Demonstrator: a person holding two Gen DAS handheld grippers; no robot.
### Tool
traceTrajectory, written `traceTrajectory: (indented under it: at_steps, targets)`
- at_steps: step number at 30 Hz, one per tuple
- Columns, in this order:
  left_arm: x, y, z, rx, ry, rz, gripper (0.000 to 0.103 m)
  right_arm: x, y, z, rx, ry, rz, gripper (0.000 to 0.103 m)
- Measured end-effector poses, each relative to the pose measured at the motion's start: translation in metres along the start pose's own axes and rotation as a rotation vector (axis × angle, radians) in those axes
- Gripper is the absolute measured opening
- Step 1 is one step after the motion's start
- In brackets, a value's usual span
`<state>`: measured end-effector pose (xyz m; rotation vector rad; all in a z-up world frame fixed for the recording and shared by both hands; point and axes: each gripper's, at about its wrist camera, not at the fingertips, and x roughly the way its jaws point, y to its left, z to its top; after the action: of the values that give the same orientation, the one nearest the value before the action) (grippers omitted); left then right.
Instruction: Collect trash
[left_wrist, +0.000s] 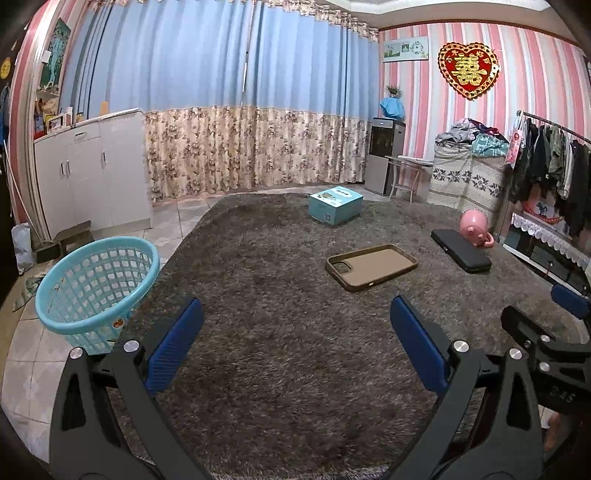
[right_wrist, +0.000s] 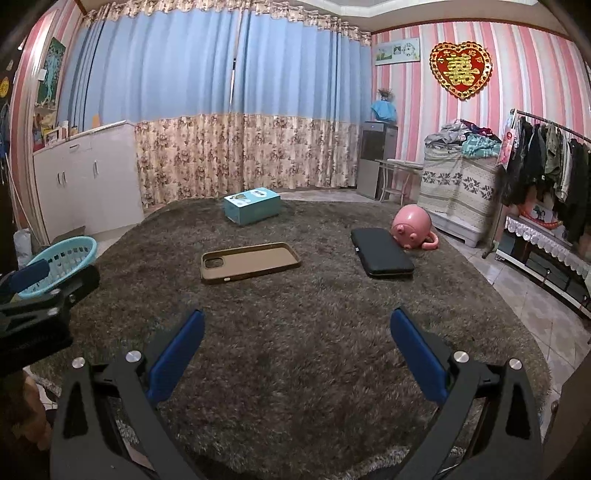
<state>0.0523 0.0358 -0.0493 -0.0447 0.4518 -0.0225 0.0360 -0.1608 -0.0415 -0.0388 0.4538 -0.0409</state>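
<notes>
On the grey shag rug lie a brown phone case (left_wrist: 371, 266) (right_wrist: 250, 261), a black flat case (left_wrist: 460, 250) (right_wrist: 381, 256), a teal cardboard box (left_wrist: 335, 204) (right_wrist: 252, 205) and a pink pig-shaped toy (left_wrist: 474, 226) (right_wrist: 413, 227). A light blue plastic basket (left_wrist: 96, 288) (right_wrist: 61, 262) stands at the rug's left edge. My left gripper (left_wrist: 295, 314) is open and empty, above the rug short of the phone case. My right gripper (right_wrist: 295, 325) is open and empty, to the right of the left one.
White cabinets (left_wrist: 92, 173) stand at the left wall, curtains at the back. A water dispenser (left_wrist: 384, 155), a covered pile (left_wrist: 469, 177) and a clothes rack (left_wrist: 550, 162) line the right side. Tiled floor (right_wrist: 535, 306) surrounds the rug (left_wrist: 280, 295).
</notes>
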Motion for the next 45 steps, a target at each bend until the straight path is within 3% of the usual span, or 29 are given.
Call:
traceTrajectory:
  at_steps: [45]
  targets:
    - [-0.005,0.003,-0.005,-0.007,-0.055,-0.021,0.098,0.0,0.004,-0.002,0.031,-0.064,0.003,0.098]
